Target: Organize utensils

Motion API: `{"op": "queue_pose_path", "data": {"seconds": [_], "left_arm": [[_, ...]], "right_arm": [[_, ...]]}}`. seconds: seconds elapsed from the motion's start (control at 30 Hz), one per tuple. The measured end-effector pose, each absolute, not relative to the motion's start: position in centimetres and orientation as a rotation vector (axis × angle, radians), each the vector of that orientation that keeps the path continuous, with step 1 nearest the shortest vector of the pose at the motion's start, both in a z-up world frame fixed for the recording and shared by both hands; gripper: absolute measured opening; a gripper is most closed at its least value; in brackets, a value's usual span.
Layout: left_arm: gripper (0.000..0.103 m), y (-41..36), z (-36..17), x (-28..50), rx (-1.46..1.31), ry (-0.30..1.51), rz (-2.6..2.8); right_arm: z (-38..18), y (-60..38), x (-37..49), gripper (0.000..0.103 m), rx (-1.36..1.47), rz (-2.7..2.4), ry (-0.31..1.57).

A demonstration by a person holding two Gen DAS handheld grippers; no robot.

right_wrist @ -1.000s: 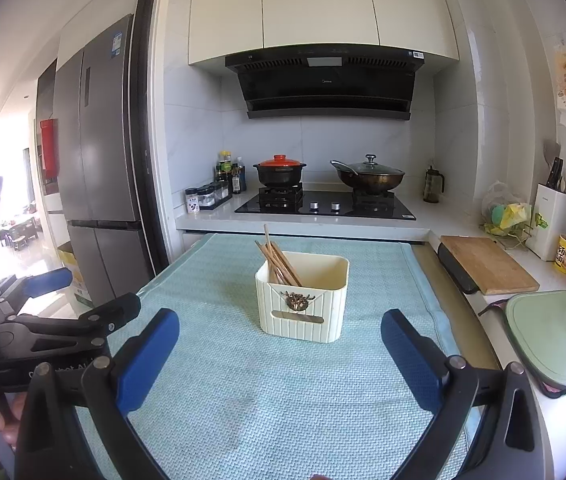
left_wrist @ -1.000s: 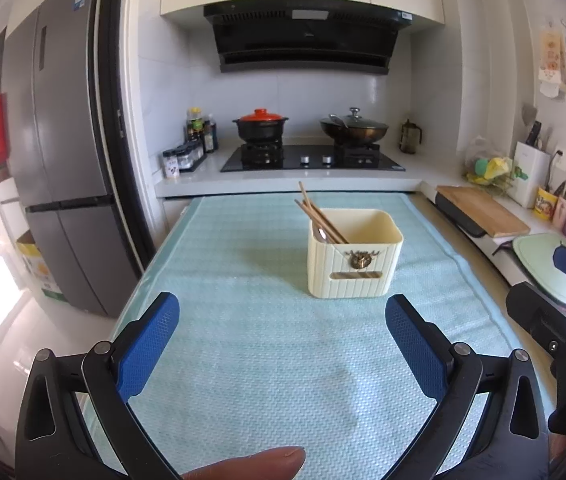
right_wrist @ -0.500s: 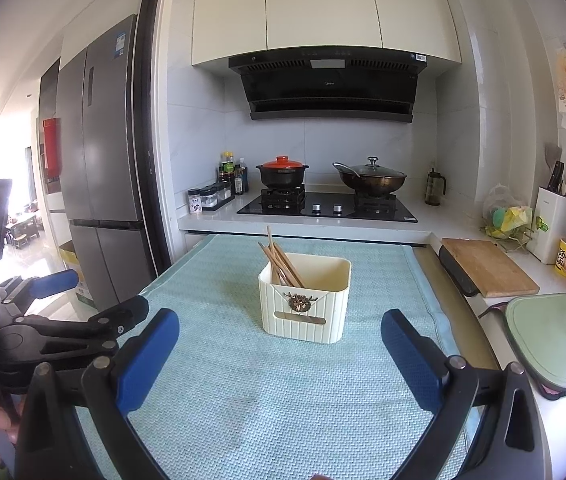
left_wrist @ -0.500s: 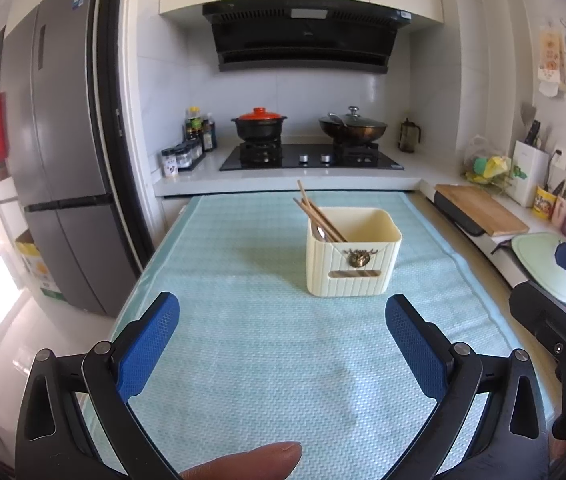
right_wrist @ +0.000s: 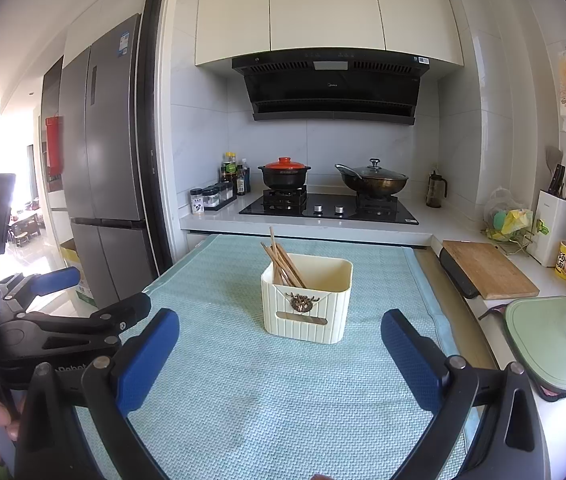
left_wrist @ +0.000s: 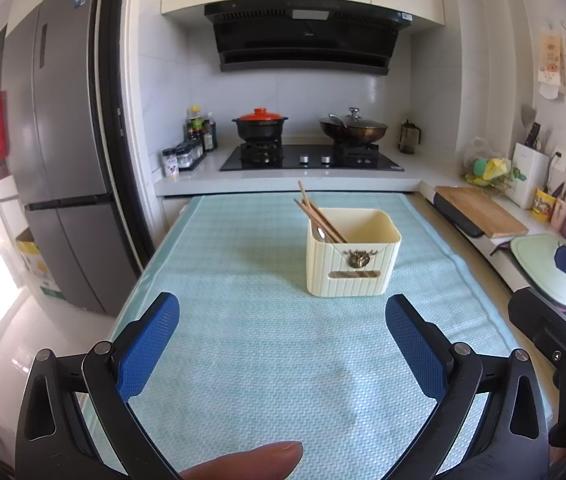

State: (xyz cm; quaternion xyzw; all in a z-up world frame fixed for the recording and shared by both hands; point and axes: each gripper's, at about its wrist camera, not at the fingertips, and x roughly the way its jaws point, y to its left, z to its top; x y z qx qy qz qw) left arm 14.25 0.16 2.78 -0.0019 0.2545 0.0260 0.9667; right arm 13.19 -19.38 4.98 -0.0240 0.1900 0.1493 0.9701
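A cream ribbed utensil holder (left_wrist: 353, 254) stands on the light-blue table mat (left_wrist: 243, 340); it also shows in the right wrist view (right_wrist: 307, 300). Wooden chopsticks (left_wrist: 317, 212) and a metal spoon lean in its left side; the chopsticks show in the right wrist view (right_wrist: 283, 258) too. My left gripper (left_wrist: 283, 344) is open and empty, held back from the holder. My right gripper (right_wrist: 281, 356) is open and empty, also short of the holder. Each gripper shows at the edge of the other's view.
A stove (left_wrist: 311, 158) with a red-lidded pot and a wok stands beyond the table. A fridge (left_wrist: 55, 160) is on the left. A wooden cutting board (left_wrist: 479, 210), a green board (right_wrist: 547, 340) and utensil jars line the right counter.
Both views have shifted very slightly; the holder sits a touch higher in the right wrist view. Both grippers stay open and empty.
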Motion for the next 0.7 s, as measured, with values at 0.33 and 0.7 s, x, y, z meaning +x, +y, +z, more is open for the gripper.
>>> {"op": "queue_pose_path", "data": {"seconds": [0.33,0.7], "left_arm": [[0.103,-0.11,3.00,14.10,-0.005,0.519,0.056],[0.103,-0.19,3.04,14.09,-0.008,0.522,0.056]], "right_arm": [[5.19,-19.59,12.87,0.103,-0.049,0.312,0.382],[5.40,-19.30,12.55,0.103,-0.050,0.318,0.381]]}}
